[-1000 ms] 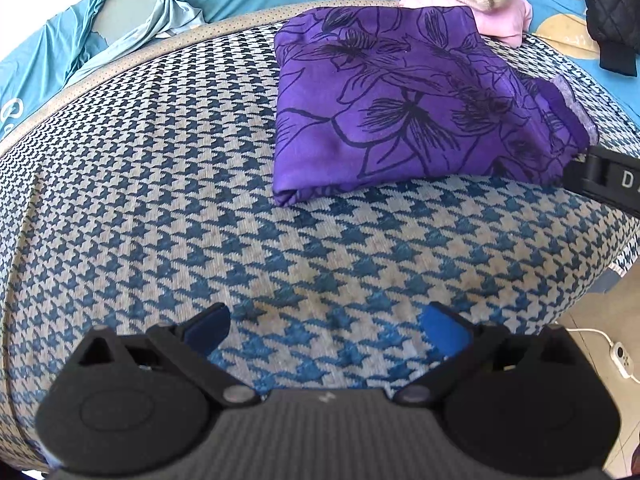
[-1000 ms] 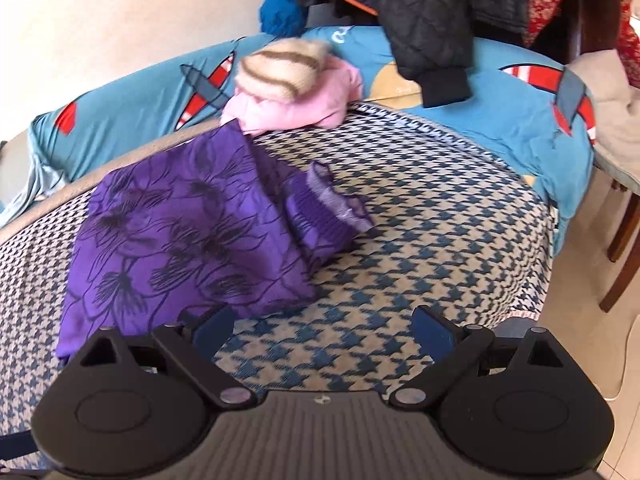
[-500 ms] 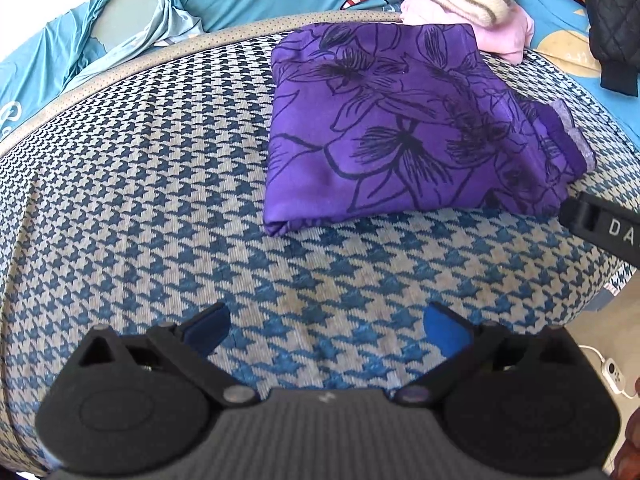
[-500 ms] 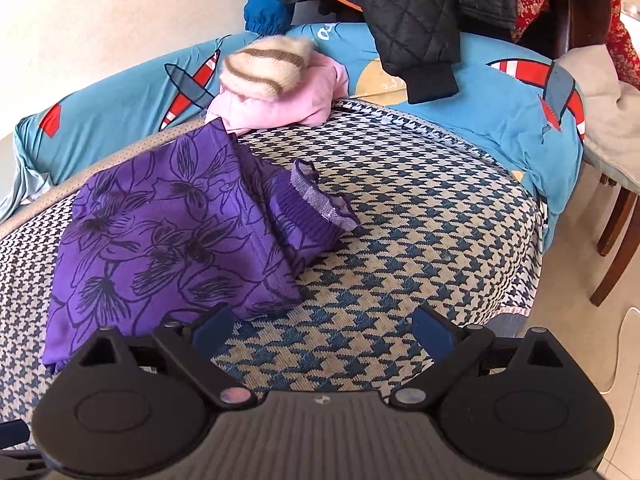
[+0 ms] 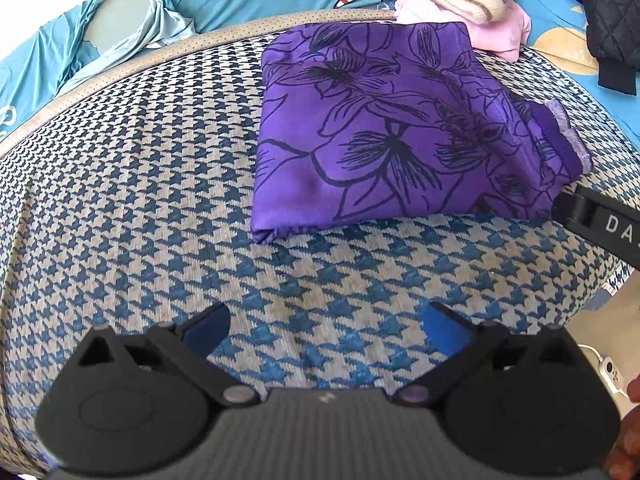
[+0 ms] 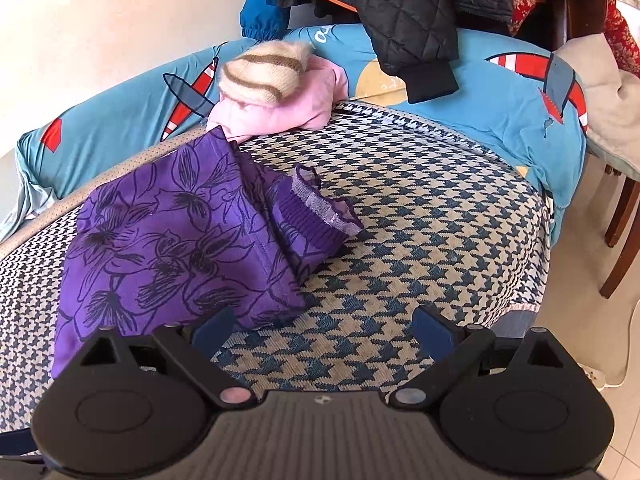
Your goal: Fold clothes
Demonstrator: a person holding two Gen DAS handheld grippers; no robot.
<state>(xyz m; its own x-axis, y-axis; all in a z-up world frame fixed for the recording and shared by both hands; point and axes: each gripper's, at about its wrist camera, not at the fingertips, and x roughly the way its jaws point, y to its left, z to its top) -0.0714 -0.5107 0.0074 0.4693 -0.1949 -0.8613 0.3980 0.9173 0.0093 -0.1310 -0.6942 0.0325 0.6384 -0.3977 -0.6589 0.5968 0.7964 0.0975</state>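
A purple garment with black flower outlines [image 5: 384, 136] lies folded on the blue-and-cream houndstooth cushion [image 5: 132, 184]; its ribbed cuff [image 6: 316, 216] sticks out at the right side. My left gripper [image 5: 326, 330] hovers open over bare cushion, short of the garment's near edge, nothing between its blue pads. My right gripper [image 6: 322, 328] is open too, its left pad [image 6: 212, 328] just over the garment's near right corner. A black part of the right gripper [image 5: 600, 220] shows at the garment's right edge in the left wrist view.
A folded pink garment [image 6: 288, 108] topped by a striped fuzzy knit [image 6: 264, 68] sits behind the purple one. Blue bedding with red-striped planes [image 6: 500, 96] rings the cushion. A black quilted jacket [image 6: 404, 12] hangs behind. Chair legs [image 6: 620, 248] and tiled floor lie right.
Both grippers have drawn back a little from the purple garment, so it sits farther off in both views. Both stay open; the garment has not moved.
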